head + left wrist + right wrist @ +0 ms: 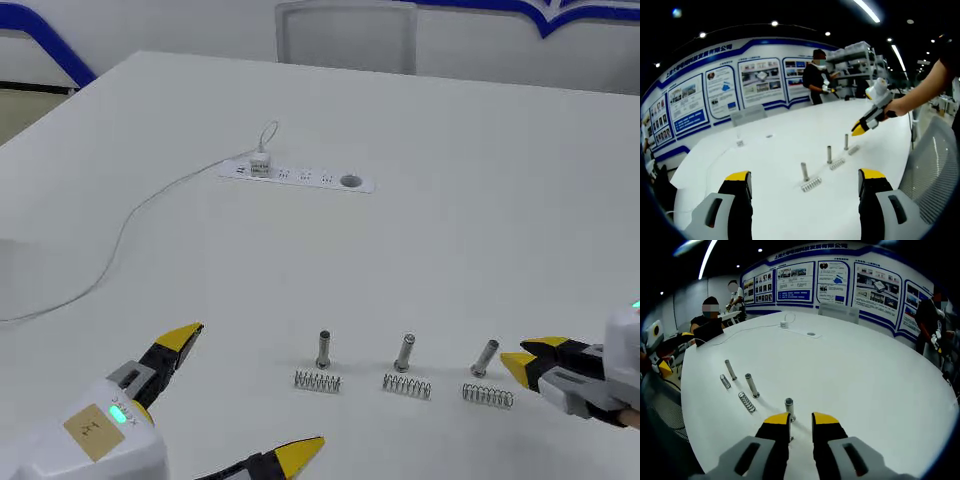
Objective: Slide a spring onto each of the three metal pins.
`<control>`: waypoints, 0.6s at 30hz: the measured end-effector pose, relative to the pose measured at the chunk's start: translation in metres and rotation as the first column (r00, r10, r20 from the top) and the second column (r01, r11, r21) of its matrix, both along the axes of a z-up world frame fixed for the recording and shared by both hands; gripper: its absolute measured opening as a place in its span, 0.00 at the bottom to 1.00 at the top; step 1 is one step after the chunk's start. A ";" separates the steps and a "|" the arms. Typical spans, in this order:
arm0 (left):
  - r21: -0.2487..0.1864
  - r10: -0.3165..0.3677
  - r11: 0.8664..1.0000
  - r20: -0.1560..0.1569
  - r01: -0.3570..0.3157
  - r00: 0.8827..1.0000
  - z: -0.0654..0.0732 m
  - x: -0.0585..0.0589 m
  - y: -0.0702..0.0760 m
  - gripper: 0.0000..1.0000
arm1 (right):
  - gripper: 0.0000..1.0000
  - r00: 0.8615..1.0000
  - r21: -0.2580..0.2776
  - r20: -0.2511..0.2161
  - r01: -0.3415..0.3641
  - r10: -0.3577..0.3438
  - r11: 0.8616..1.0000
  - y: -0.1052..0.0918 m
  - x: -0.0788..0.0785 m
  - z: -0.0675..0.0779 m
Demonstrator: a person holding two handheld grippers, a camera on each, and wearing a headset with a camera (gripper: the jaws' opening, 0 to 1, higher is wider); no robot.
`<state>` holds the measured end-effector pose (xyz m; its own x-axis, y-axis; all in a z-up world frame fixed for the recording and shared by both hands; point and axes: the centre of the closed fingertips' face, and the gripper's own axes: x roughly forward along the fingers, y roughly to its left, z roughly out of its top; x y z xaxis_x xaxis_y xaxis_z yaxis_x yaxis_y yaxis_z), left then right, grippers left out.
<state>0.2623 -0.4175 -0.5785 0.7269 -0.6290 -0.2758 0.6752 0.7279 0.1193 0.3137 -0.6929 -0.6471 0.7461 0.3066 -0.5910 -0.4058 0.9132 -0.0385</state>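
Three metal pins stand upright in a row on the white table: left pin, middle pin, right pin. A spring lies in front of each. My left gripper is open wide at the near left, short of the row, with nothing between its fingers; its own view shows the pins and springs ahead. My right gripper is at the right end of the row, slightly open and empty, its tips just beside the right pin.
A white power strip with a plug and a cable trailing left lies mid-table. A grey chair stands at the far edge. People stand and sit in the background. Wide bare tabletop lies beyond the pins.
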 end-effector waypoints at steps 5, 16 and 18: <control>0.003 0.014 1.000 -0.002 -0.014 1.000 -0.001 0.001 0.003 0.90 | 0.19 0.999 0.027 -0.029 -0.034 0.035 0.999 -0.003 -0.010 -0.008; 0.026 0.026 0.999 -0.029 -0.025 0.999 -0.007 0.000 0.005 0.90 | 0.22 0.971 0.028 -0.101 -0.214 0.216 0.976 0.022 -0.020 -0.038; 0.032 0.028 0.999 -0.026 -0.027 0.999 -0.007 0.000 0.006 0.90 | 0.22 0.961 -0.011 -0.117 -0.253 0.250 0.967 0.022 -0.021 -0.044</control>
